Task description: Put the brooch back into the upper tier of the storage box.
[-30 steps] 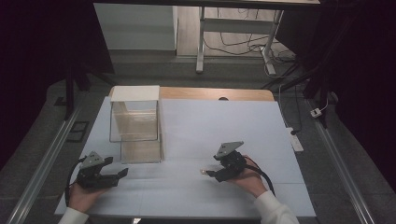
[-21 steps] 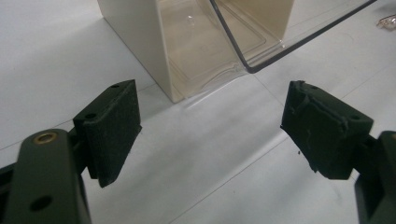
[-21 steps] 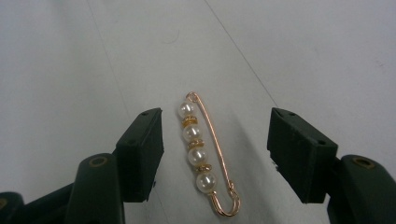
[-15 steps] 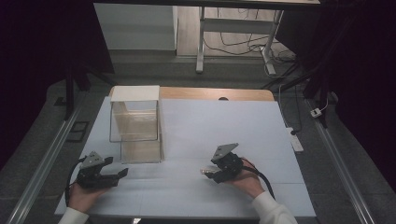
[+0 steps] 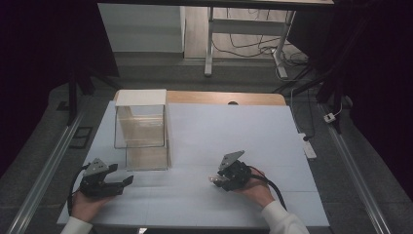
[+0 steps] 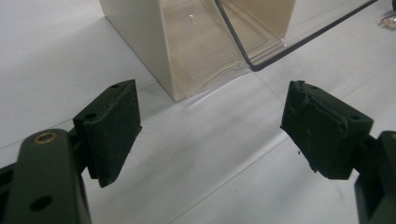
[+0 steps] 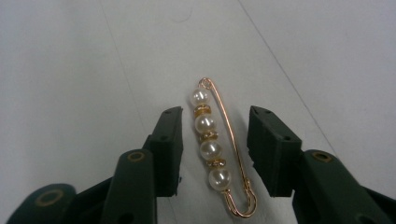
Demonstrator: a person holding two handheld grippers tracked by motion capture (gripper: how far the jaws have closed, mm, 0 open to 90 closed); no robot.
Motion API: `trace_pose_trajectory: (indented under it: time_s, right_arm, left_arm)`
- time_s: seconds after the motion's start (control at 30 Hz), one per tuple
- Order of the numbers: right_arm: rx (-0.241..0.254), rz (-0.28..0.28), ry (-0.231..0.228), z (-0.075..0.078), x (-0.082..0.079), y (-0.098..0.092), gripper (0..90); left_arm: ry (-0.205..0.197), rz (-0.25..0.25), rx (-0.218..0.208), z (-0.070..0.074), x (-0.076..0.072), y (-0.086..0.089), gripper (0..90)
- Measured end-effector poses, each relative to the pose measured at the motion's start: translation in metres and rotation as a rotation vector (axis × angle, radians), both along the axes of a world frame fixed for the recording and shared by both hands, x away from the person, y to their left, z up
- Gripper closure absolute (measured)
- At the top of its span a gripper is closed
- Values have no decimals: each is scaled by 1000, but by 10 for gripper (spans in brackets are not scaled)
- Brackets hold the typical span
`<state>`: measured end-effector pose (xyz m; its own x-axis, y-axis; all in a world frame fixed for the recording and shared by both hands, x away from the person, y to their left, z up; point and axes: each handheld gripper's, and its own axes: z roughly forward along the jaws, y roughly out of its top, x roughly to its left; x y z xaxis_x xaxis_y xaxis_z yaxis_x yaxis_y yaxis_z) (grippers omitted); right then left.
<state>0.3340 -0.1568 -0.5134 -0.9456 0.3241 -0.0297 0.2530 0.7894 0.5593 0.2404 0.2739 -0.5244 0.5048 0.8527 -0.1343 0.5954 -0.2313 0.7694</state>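
White sheet covers the table in a dark room; right gripper jaws, just closing, straddle a pearl brooch pin without touching; left gripper gapes empty

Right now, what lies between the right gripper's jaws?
In the right gripper view, a gold pearl brooch pin lies on the white table between the right gripper jaws, which have just been closing; gaps remain either side.

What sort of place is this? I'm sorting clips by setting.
Probably a lab recording bench: a white-covered table in a dark room, cables on the floor behind, a clear display box and a pearl pin.
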Motion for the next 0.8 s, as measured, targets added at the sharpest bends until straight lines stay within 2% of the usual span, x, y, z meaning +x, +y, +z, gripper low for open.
trace_pose_trajectory:
  time_s: [0.27,0.37,0.7,0.8]
  right_arm:
    - [-19,27,16,1,0,2,703]
    - [-22,27,17,1,0,2,786]
    - [-39,26,-2,3,0,2,794]
    - [-23,21,-1,5,0,0,794]
  left_arm:
    - [0,-3,2,0,0,0,197]
    - [0,-3,1,0,0,0,198]
    - [0,-3,2,0,0,0,198]
    - [0,-3,4,0,0,0,198]
